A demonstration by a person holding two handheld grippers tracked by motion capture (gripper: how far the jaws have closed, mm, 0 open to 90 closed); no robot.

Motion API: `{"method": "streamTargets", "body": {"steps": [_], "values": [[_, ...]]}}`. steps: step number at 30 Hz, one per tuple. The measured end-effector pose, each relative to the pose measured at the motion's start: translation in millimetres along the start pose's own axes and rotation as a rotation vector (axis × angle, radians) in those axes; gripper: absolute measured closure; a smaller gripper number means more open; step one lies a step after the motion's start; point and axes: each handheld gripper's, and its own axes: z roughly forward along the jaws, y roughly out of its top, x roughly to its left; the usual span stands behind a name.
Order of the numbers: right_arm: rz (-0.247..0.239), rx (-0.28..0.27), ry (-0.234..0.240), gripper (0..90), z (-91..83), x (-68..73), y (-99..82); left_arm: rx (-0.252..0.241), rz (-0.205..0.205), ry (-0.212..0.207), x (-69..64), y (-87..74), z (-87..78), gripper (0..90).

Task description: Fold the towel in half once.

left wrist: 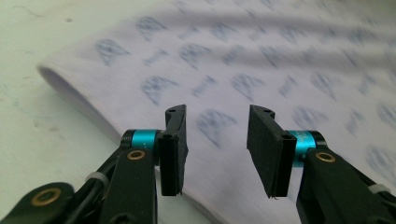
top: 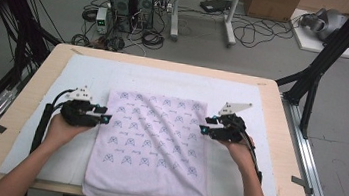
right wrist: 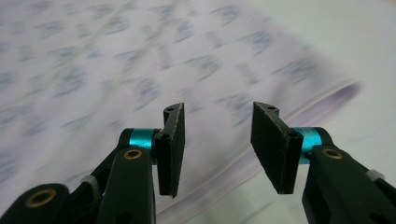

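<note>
Both tongs stand partly open and hold nothing. The left gripper [top: 105,118] hangs over the left edge of the folded towel [top: 152,143], its pads [left wrist: 173,149] apart with patterned cloth showing in the gap but not pinched. The right gripper [top: 203,128] mirrors it at the towel's right edge, pads [right wrist: 275,147] just as far apart, the layered fold of the cloth running below them in the right gripper view.

The towel lies flat in the middle of the white mat [top: 84,74] on the wooden table [top: 39,79], pale lilac with a blue print, its near hem close to the table's front edge. It looks doubled already, since a stacked edge shows on both sides.

My read: this is the gap between folds, with both hands placed at opposite sides, about halfway up the cloth. The next move calls for each gripper to dip to its own edge, get a pad under all the layers, close, and then lift together so the cloth folds evenly without skewing.
</note>
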Motion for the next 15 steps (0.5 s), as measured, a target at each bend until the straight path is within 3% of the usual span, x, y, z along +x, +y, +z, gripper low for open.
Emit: {"method": "streamTargets", "body": {"steps": [3,5,8,10,12,14,15], "values": [[0.01,0.033,-0.046,51.8,14.2,-21.3,14.3,0.006,-0.081,0.063,27.4,9.9,18.6,57.2],[0.026,0.037,-0.059,50.2,24.3,-34.9,21.8,0.029,-0.114,0.095,41.4,15.0,31.3,54.0],[0.04,0.056,-0.08,46.9,39.6,-50.0,27.5,0.041,-0.168,0.145,55.4,19.3,45.5,44.9],[0.066,0.082,-0.065,45.4,49.9,-57.5,28.3,0.012,-0.204,0.156,61.3,16.5,50.1,42.3],[0.079,0.064,-0.071,47.4,57.2,-59.5,26.7,0.039,-0.225,0.149,65.3,13.2,55.4,47.8],[0.103,0.078,-0.057,57.6,64.5,-62.2,23.3,0.088,-0.187,0.13,65.1,11.7,61.4,67.8],[0.106,0.107,-0.044,67.7,68.1,-62.6,21.7,0.095,-0.169,0.121,64.6,12.4,62.8,77.1]]}}
